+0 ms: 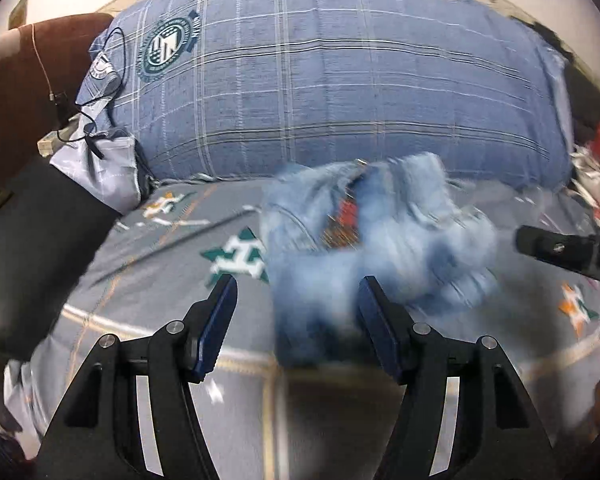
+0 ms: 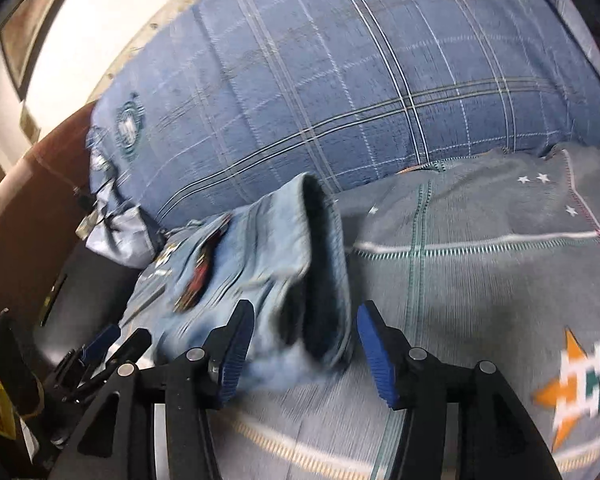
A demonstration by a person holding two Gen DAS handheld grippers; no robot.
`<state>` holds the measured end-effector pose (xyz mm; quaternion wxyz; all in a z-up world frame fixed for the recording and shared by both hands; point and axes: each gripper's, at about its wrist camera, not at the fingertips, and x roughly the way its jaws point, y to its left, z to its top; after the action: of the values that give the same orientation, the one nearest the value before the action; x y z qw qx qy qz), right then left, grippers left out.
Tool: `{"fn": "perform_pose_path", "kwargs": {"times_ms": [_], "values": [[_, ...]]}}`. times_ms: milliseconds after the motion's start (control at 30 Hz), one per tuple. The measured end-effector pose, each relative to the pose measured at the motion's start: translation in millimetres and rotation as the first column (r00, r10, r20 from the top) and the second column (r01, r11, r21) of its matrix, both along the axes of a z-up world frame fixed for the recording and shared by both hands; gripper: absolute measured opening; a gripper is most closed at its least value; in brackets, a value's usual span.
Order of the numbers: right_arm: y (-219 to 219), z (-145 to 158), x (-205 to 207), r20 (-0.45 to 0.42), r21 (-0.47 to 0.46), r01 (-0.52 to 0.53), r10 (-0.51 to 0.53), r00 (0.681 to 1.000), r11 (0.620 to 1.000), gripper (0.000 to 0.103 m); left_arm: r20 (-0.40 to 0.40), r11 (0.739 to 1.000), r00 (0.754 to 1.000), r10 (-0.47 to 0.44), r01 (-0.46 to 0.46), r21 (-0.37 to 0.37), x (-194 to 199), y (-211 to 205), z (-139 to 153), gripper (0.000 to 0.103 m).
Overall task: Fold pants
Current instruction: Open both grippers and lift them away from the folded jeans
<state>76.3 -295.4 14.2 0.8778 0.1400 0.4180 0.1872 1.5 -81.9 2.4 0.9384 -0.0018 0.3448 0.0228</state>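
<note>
Your left gripper (image 1: pixel 296 296) hangs low over the bed (image 1: pixel 172 264) with its jaws spread wide, nothing pinched between them. The pants (image 1: pixel 380 240), light blue denim with a red and dark patch, lie in a crumpled heap on the grey patterned bed cover, right in front of that gripper; the near edge of the heap reaches in between the blue pads (image 1: pixel 220 320), though blur keeps you from telling whether cloth touches either one.

Your right gripper (image 2: pixel 306 332) is also spread apart. From its camera the pants (image 2: pixel 260 264) sit partly between the fingers, one open leg or waist end turned up so its dark inside shows. The fabric lies just beside the left pad (image 2: pixel 236 352); contact cannot be told.

Behind the pants, along the far edge of the bed, a large blue plaid pillow (image 1: pixel 340 80) with a round crest leans upright. A brown headboard or chair back (image 1: pixel 24 80) stands at the far left corner, with a thin black cable (image 1: pixel 100 80) draped there. In the left camera the other gripper (image 1: pixel 568 252) shows at the right edge.
</note>
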Motion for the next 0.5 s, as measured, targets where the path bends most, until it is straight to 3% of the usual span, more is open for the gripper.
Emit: {"fn": "perform_pose_path", "kwargs": {"times_ms": [133,300,500], "values": [[10,0,-45,0.01,0.004,-0.03,0.03,0.999,1.0,0.053,-0.018,0.997,0.998,-0.057,0.056,-0.045,-38,-4,6,0.064],[14,10,-82,0.021,-0.011,-0.015,0.015,1.0,1.0,0.052,-0.025,1.0,1.0,-0.007,0.007,0.018,-75,-7,20,0.064],[23,39,-126,0.077,-0.113,0.014,-0.005,0.997,0.994,0.053,-0.019,1.0,1.0,0.013,-0.013,-0.006,-105,3,44,0.064]]}}
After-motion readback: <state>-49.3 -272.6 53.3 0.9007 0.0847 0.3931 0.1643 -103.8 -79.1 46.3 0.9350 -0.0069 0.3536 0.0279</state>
